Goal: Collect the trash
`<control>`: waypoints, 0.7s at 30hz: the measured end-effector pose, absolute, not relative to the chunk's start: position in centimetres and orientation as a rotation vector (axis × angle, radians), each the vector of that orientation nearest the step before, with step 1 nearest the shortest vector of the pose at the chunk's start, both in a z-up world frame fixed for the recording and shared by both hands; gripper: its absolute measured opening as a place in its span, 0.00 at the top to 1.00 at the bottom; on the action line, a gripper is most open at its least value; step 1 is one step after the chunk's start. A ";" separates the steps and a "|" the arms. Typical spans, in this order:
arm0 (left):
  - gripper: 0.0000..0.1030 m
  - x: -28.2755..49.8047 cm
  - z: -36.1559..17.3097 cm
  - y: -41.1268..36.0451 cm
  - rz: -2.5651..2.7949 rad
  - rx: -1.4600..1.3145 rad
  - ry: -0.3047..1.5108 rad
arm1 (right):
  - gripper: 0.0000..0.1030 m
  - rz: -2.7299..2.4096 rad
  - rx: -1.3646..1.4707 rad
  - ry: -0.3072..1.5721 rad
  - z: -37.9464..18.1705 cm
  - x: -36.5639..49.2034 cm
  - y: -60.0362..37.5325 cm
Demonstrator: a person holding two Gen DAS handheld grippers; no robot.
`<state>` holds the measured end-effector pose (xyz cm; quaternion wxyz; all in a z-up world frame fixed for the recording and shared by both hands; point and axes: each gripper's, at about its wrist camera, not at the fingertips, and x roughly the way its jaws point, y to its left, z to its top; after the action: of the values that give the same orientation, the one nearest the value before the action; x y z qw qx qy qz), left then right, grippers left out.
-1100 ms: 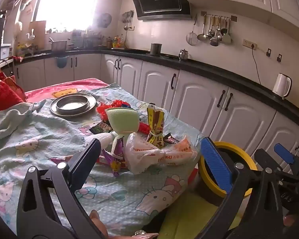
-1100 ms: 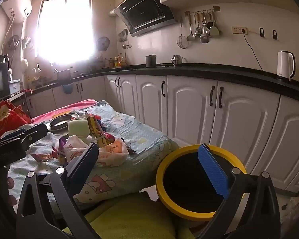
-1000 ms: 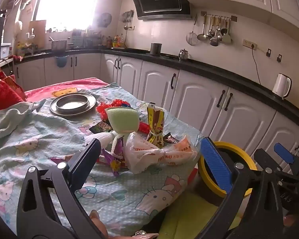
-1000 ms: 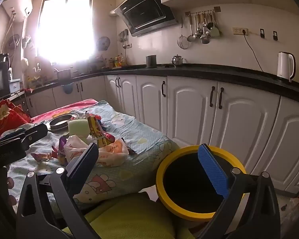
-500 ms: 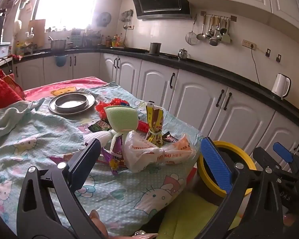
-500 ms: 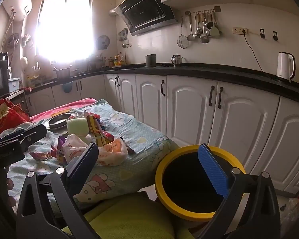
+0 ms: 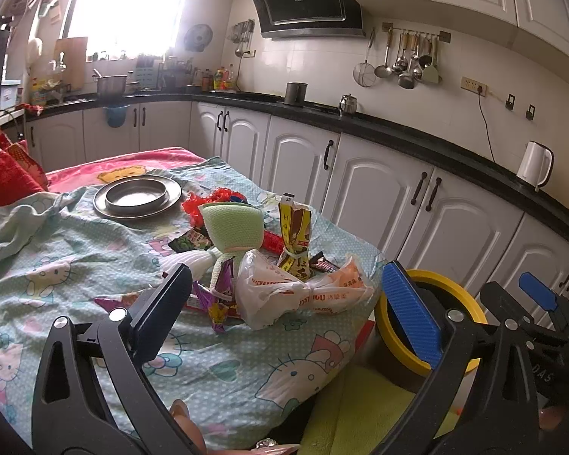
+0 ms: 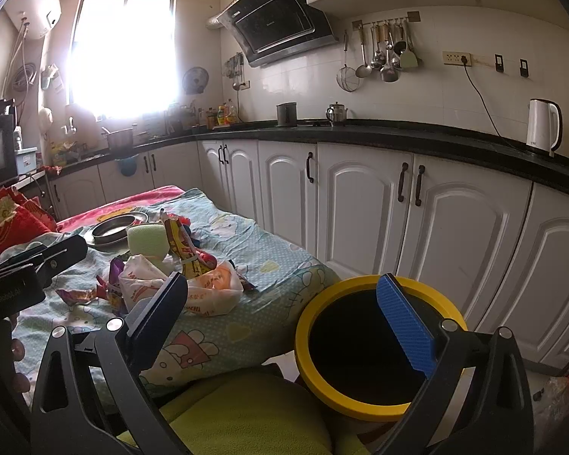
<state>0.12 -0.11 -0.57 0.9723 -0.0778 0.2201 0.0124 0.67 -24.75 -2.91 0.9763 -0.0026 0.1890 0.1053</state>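
A heap of trash lies on the cloth-covered table [image 7: 57, 265]: a knotted white and orange plastic bag [image 7: 296, 288], a yellow snack wrapper [image 7: 294, 240], a purple wrapper [image 7: 222, 292], a green mesh sponge [image 7: 233, 227] and red scraps [image 7: 208, 203]. The bag also shows in the right wrist view [image 8: 208, 288]. A yellow-rimmed black bin [image 8: 364, 345] stands on the floor right of the table, also in the left wrist view [image 7: 462, 311]. My left gripper [image 7: 284, 314] is open and empty, just short of the bag. My right gripper [image 8: 284, 318] is open and empty above the bin's near side.
A metal plate with a bowl [image 7: 136, 195] sits at the table's far side. Red cushions [image 7: 3, 178] lie at the left. White cabinets [image 8: 360, 197] under a black counter run behind. A white kettle [image 8: 542, 127] stands on it. A yellow-green cushion [image 8: 246, 413] lies below.
Both views have shifted only slightly; the trash heap sits a touch lower and left in the left wrist view. Both grippers stay open and empty.
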 end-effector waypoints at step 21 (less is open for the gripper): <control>0.10 -0.1 -0.4 0.0 0.024 -0.165 0.450 | 0.06 0.211 -0.007 0.382 -2.9 0.7 -24.7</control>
<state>-0.10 -0.02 -0.35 0.9714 -0.0817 0.2226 0.0120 0.68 -24.67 -2.89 0.9762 -0.0036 0.1897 0.1049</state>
